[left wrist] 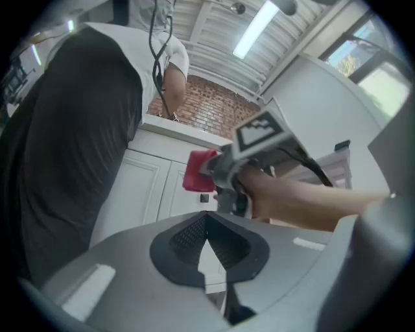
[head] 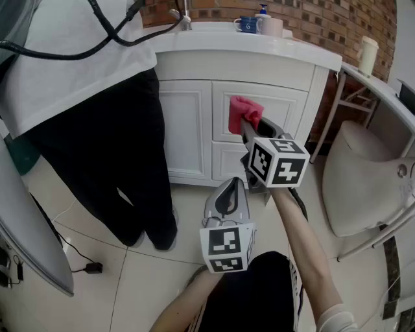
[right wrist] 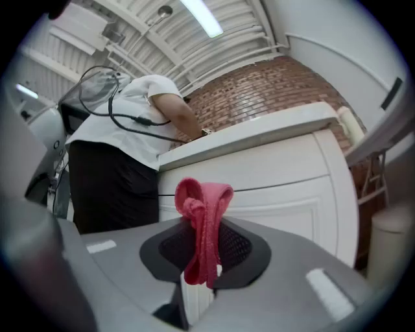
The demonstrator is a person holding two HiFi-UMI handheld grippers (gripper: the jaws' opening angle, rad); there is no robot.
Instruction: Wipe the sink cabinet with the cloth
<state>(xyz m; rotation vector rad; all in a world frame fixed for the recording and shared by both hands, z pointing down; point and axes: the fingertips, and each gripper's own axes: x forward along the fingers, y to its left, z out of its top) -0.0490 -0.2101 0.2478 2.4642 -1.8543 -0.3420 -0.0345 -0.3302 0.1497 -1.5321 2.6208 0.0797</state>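
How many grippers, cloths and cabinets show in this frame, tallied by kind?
Grippers: 2 (left gripper, right gripper)
Pink cloth: 1, clamped in the right gripper
Sink cabinet: 1
Total: 4

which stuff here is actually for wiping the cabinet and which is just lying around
In use: cloth, right gripper clamped on it, sink cabinet.
Just there: empty left gripper, blue mug, pump bottle, white cup, chair.
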